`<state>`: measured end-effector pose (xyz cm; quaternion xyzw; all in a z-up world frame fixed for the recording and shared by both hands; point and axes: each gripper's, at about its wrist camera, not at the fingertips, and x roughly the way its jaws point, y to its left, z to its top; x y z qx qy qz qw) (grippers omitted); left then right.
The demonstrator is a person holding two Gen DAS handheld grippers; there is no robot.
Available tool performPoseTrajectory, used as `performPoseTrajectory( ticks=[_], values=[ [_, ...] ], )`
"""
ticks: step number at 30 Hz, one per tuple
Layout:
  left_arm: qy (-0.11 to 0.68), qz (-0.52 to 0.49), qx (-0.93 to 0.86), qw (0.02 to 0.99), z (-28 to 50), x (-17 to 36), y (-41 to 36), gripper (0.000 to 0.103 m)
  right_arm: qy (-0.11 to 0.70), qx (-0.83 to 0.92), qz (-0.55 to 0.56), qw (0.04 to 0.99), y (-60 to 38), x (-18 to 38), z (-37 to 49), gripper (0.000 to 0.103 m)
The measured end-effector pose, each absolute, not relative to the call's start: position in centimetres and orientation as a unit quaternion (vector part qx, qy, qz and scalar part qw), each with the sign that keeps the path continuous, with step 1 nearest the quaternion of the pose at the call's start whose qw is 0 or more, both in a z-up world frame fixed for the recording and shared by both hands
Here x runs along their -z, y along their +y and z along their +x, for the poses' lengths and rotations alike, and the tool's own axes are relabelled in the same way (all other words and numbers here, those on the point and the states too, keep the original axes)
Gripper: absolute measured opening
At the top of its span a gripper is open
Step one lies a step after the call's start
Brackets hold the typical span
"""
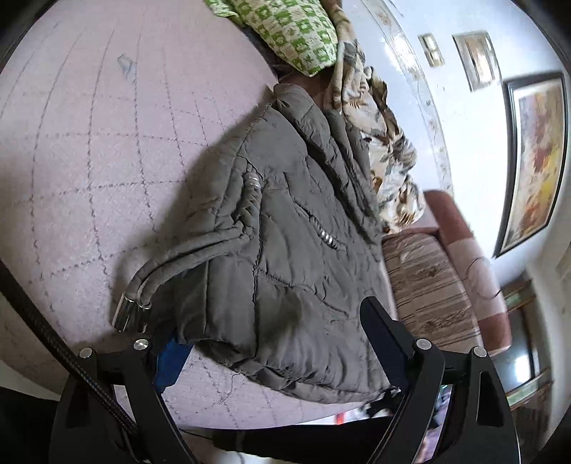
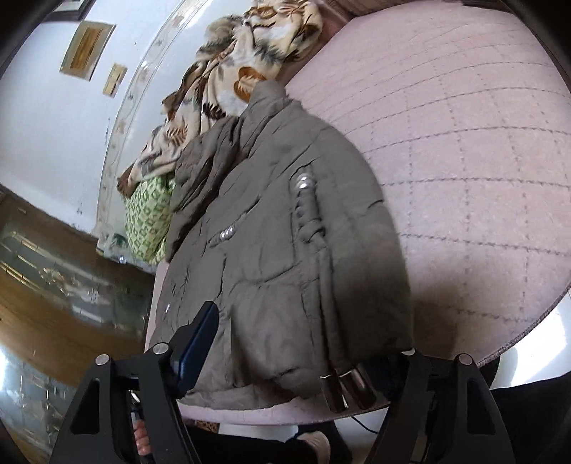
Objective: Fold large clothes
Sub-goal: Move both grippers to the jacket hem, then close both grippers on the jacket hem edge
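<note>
A grey quilted jacket (image 1: 285, 228) lies on a pink quilted bed cover (image 1: 89, 150), folded in half lengthwise, with silver-tipped drawcords (image 1: 130, 314) hanging off its near hem. It also shows in the right wrist view (image 2: 285, 250), with the cord tips (image 2: 342, 389) at the bed edge. My left gripper (image 1: 271, 339) is open, its jaws spread on either side of the jacket's near hem. My right gripper (image 2: 303, 342) is open too, spread around the hem from the other side; its blue-padded finger (image 2: 198, 342) rests over the jacket.
A leaf-print blanket (image 1: 378, 142) and a green checked pillow (image 1: 292, 32) lie beyond the collar. A brown striped sofa (image 1: 431, 285) stands past the bed, and framed pictures (image 1: 535, 160) hang on the wall. A wooden cabinet (image 2: 53, 278) is at the left in the right wrist view.
</note>
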<state>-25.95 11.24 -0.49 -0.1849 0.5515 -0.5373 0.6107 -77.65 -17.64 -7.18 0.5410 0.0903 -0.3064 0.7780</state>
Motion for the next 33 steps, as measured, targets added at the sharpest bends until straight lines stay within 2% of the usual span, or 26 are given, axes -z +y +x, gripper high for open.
performPoseTrajectory(
  ticks=[3,5,7,10,12,15,33],
  values=[
    [0.551,-0.193,0.532,0.613,-25.9,0.6,10.8,0.087,0.078,0.299,0.548,0.777,-18.0,7.5,-77.6,0.078],
    [0.537,-0.169,0.533,0.631,-26.5,0.1,10.0,0.087,0.071,0.295,0.548,0.78,-18.4,7.6,-77.3,0.068],
    [0.521,-0.14,0.535,0.65,-27.4,-0.6,9.0,0.087,0.06,0.288,0.557,0.777,-19.0,8.0,-77.4,0.05],
    [0.496,-0.111,0.528,0.68,-28.4,-1.1,8.3,0.082,0.07,0.294,0.548,0.78,-19.0,8.0,-76.9,0.04],
    [0.482,-0.082,0.516,0.704,-28.9,-1.3,8.1,0.068,0.08,0.301,0.535,0.785,-18.8,7.7,-76.7,0.039],
    [0.471,-0.052,0.505,0.721,-29.1,-1.3,7.9,0.059,0.086,0.311,0.522,0.789,-18.6,7.7,-76.5,0.039],
    [0.416,0.064,0.479,0.771,-31.4,-1.4,6.6,0.057,0.093,0.317,0.518,0.789,-18.7,7.9,-76.5,0.039]
  ],
)
